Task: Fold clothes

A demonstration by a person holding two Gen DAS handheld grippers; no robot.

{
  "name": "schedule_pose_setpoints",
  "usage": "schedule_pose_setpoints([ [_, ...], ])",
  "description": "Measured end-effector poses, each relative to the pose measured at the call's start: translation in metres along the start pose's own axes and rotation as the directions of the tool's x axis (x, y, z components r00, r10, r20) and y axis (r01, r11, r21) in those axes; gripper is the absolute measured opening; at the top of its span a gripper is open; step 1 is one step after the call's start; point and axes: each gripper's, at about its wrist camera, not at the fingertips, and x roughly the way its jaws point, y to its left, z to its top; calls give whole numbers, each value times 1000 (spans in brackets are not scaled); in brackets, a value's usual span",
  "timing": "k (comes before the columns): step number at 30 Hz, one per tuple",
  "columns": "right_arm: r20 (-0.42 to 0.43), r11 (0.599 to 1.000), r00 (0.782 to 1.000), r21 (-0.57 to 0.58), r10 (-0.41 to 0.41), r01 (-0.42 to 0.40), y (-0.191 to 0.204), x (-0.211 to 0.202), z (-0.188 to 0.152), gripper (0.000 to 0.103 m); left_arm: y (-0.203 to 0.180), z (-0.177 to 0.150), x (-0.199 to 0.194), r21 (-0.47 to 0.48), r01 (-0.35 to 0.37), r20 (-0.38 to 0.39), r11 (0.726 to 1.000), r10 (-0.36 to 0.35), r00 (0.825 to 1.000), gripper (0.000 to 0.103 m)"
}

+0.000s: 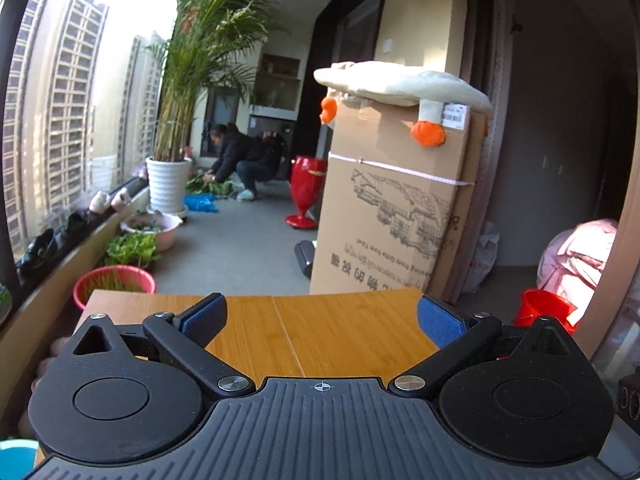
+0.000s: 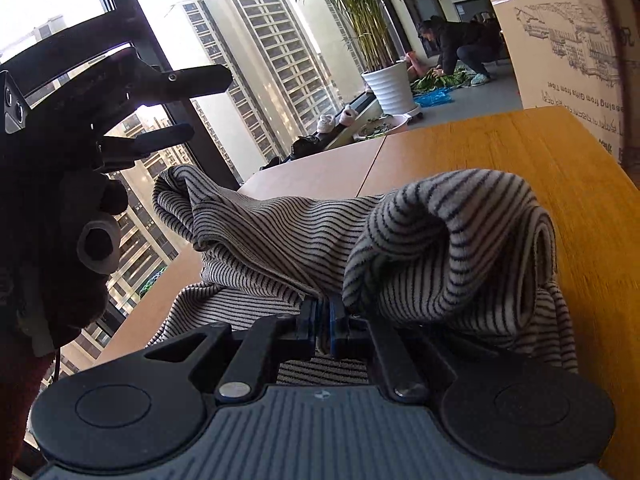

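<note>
A grey garment with thin dark stripes (image 2: 304, 236) lies bunched on the wooden table (image 2: 540, 160). My right gripper (image 2: 325, 320) is shut on a fold of this striped garment, which bulges up in front of the fingers. My left gripper (image 1: 320, 316) is open and empty, held above the table (image 1: 320, 328); no cloth shows in the left wrist view. In the right wrist view the left gripper (image 2: 200, 104) appears at the upper left, open, raised above the garment's left end.
A tall cardboard box (image 1: 392, 208) with a plush toy (image 1: 400, 84) on top stands just beyond the table. Basins (image 1: 114, 286), a potted palm (image 1: 168, 184) and a crouching person (image 1: 244, 160) are on the balcony floor. A window (image 1: 60, 120) runs along the left.
</note>
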Motion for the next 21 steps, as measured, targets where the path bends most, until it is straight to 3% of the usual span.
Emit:
schedule_pose_setpoints([
  [2, 9, 1000, 1000, 14, 3, -3, -1, -5, -2, 4, 4, -17, 1, -43, 23, -55, 999, -25, 998, 93],
  [3, 8, 1000, 1000, 27, 10, -11, -4, -5, -2, 4, 3, -27, -3, -38, 11, -66, 999, -13, 998, 81],
  [4, 6, 999, 1000, 41, 17, -18, -6, -5, -1, 4, 2, -39, -10, -26, -11, -65, 1000, 10, 998, 77],
  [8, -4, 997, 999, 63, 40, -39, -11, -7, 0, 8, 17, -79, -24, -100, -17, -92, 995, 8, 996, 75],
  [10, -5, 999, 1000, 45, 29, -29, -7, -11, 0, 10, 14, -86, -26, -66, -21, -83, 998, 15, 996, 75],
  [12, 17, 1000, 1000, 20, 23, -23, -1, -24, 2, 17, 9, -90, -27, -30, -28, -75, 999, 26, 997, 76],
  [14, 54, 1000, 998, -9, 25, -25, 8, -39, 5, 43, 6, -92, -26, -14, -30, -70, 999, 29, 997, 79],
  [18, 183, 996, 982, -76, 52, -39, 25, -75, 22, 57, -3, -95, -24, 28, -47, -60, 998, 49, 997, 86],
  [20, 194, 996, 980, -85, 36, -20, 24, -75, 27, 72, -4, -95, -24, 35, -51, -61, 998, 53, 997, 87],
  [21, 178, 997, 984, -76, 0, 14, 19, -68, 27, 74, -4, -95, -24, 37, -52, -61, 998, 54, 997, 87],
])
